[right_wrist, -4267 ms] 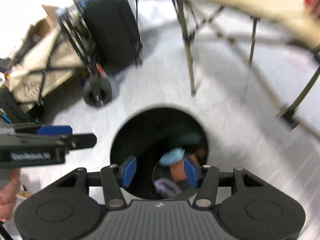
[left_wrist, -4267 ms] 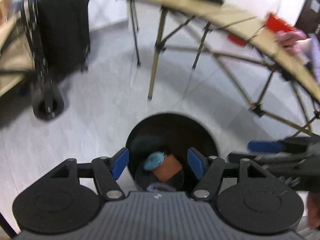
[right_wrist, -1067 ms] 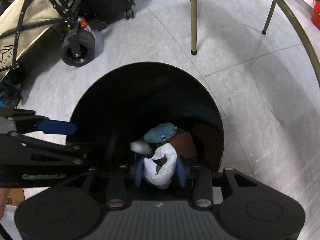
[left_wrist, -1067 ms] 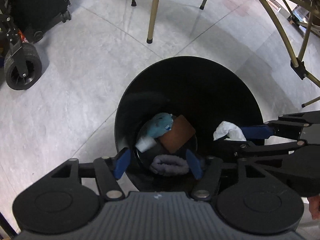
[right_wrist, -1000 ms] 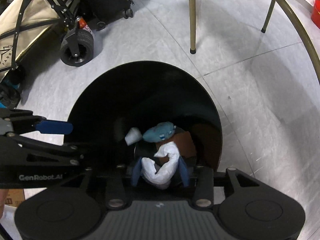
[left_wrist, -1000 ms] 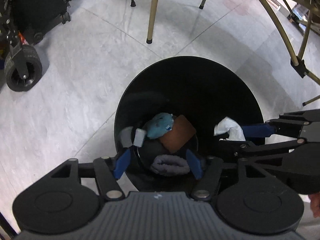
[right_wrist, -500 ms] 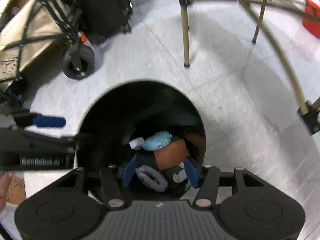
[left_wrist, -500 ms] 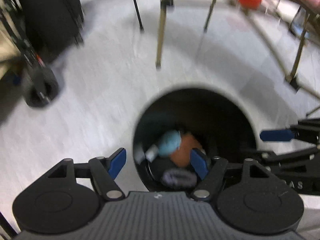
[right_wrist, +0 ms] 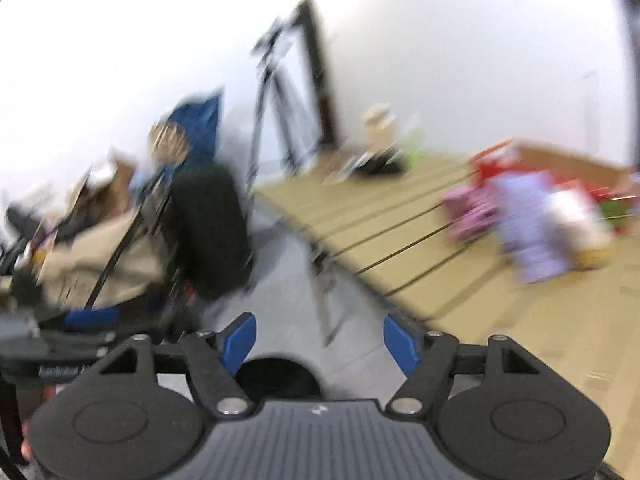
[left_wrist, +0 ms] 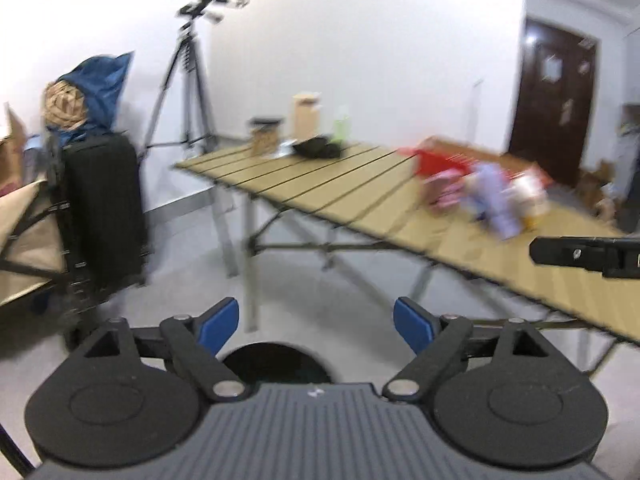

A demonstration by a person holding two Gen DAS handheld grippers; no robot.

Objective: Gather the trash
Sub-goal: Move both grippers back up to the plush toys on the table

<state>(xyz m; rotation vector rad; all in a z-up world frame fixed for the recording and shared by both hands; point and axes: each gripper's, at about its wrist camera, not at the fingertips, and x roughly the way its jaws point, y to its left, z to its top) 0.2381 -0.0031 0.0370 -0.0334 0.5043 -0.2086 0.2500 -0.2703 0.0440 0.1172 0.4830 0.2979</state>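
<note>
The black trash bin [left_wrist: 276, 364] shows only as a rim low between my left gripper's fingers; it also shows in the right wrist view [right_wrist: 278, 378]. Its contents are hidden. My left gripper [left_wrist: 316, 326] is open and empty, raised above the bin. My right gripper [right_wrist: 320, 338] is open and empty; it also shows at the right edge of the left wrist view [left_wrist: 588, 258]. On the wooden table [left_wrist: 360, 192] lies a blurred pile of pink, lilac and white items [left_wrist: 484, 194], also in the right wrist view [right_wrist: 532, 220].
A black suitcase [left_wrist: 102, 208] and a folding cart [left_wrist: 24, 240] stand left. A tripod [left_wrist: 192, 80] stands by the wall. A jar [left_wrist: 266, 136], a carton [left_wrist: 306, 114] and a black item [left_wrist: 318, 148] sit at the table's far end. A dark door [left_wrist: 554, 104] is at right.
Both grippers have swung up from looking into the bin to looking across the room. The right gripper let the white wad go into the bin about a second ago.
</note>
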